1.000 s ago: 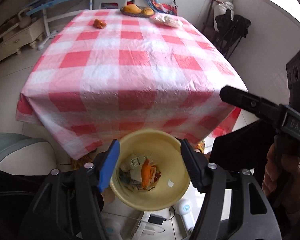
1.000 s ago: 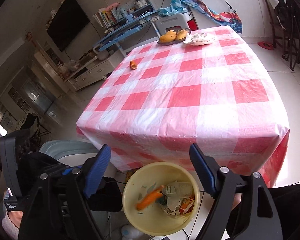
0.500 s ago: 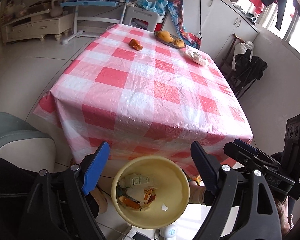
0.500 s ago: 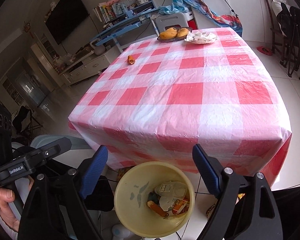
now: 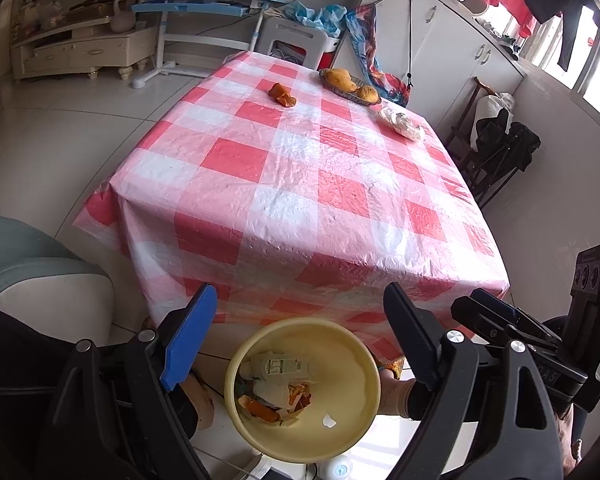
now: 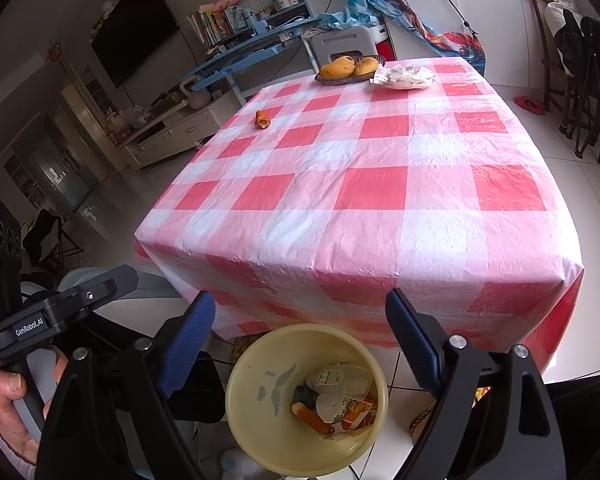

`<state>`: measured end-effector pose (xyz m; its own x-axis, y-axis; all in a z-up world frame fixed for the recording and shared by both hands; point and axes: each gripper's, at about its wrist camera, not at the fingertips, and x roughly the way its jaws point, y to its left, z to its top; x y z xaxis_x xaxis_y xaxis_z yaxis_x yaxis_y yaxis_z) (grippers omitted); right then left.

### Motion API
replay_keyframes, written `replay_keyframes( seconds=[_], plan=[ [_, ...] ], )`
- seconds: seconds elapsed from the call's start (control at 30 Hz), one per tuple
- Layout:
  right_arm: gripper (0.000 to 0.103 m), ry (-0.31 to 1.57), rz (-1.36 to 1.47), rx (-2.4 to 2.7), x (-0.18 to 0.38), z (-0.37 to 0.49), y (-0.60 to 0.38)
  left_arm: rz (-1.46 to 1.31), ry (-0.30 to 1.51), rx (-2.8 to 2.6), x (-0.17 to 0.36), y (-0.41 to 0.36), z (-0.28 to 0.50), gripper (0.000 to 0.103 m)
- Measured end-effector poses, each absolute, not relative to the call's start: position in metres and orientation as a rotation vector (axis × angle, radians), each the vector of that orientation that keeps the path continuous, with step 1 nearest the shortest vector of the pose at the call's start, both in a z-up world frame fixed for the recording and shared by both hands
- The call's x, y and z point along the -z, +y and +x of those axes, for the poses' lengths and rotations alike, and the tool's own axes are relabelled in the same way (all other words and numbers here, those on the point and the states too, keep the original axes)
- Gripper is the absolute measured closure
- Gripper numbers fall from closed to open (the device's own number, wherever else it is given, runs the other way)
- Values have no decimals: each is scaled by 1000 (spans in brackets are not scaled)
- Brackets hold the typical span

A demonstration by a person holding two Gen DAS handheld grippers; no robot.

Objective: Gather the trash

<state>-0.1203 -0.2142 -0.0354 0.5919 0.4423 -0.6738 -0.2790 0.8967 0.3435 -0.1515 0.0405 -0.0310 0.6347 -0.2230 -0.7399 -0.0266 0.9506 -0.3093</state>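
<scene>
A yellow trash bin [image 5: 364,376] [image 6: 260,420] stands on the floor at the table's near edge, holding a plastic bottle, paper and orange peels. My left gripper [image 5: 298,316] is open and empty above it. My right gripper [image 6: 298,320] is open and empty above it too. On the red-and-white checked tablecloth [image 5: 300,176] [image 6: 380,188] far off lie an orange peel piece [image 5: 282,95] [image 6: 262,119] and a crumpled white wrapper [image 5: 400,122] [image 6: 404,77].
A basket of mangoes [image 5: 350,84] [image 6: 350,68] sits at the table's far edge. A grey seat [image 5: 28,276] is on the left. A chair with dark clothes [image 5: 500,144] stands right. A white stool and blue desk stand behind the table.
Both grippers have risen and pulled back, so more of the table shows. The left gripper's jaws have opened wider. The bin's contents have not changed.
</scene>
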Motion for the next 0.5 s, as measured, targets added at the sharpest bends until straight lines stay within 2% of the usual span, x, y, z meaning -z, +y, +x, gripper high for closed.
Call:
replay_keyframes(
  seconds=[0.5],
  plan=[
    [18,842,200,-418,36,-121,-213,-318,883,101,33,44,-149,20]
  ],
)
